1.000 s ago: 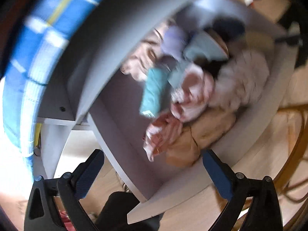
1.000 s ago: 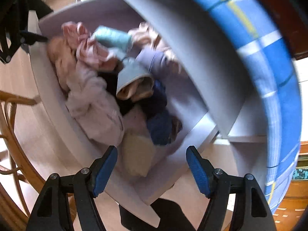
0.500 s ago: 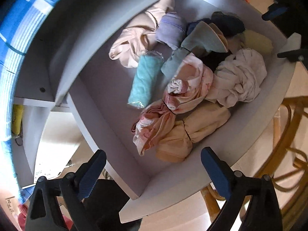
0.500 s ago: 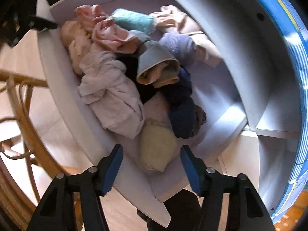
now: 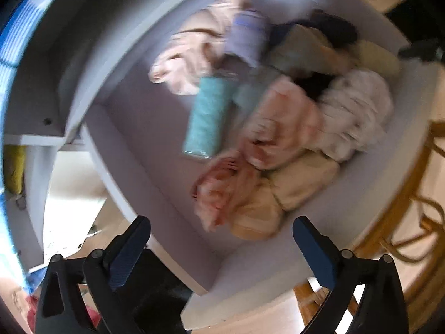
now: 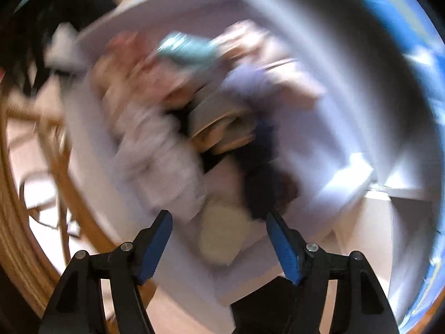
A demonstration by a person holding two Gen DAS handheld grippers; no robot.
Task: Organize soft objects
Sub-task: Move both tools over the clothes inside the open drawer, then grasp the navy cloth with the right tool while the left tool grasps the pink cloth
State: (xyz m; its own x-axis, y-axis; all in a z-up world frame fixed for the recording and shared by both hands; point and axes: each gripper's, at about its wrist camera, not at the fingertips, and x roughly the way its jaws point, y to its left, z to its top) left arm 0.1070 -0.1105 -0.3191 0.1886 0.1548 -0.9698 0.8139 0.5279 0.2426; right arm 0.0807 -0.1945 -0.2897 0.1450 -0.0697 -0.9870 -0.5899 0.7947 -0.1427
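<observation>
I am holding my left gripper above the near corner of the white drawer, with its jaws spread wide and nothing between them. I am holding my right gripper above the opposite end of the same drawer, also released and gripping nothing; a pale yellow roll is showing in the gap between its fingers, lying below them in the drawer.

Both views are blurring with motion, the right wrist view more heavily.

Contents of the drawer, as the left wrist view is showing them:
- A teal roll is lying alone on the drawer floor, just beside the main pile.
- A pink-and-white bundle is resting against a tan bundle at the near end.
- A larger pink bundle is sitting behind those, touching a pale crumpled cloth to its right.
- A lavender roll and a loose peach cloth are lying toward the far wall.
- Dark items are lying at the far end; their details are not readable.

A rattan chair is standing just outside the drawer front. A blue plaid cloth is showing along the right edge of the right wrist view.
</observation>
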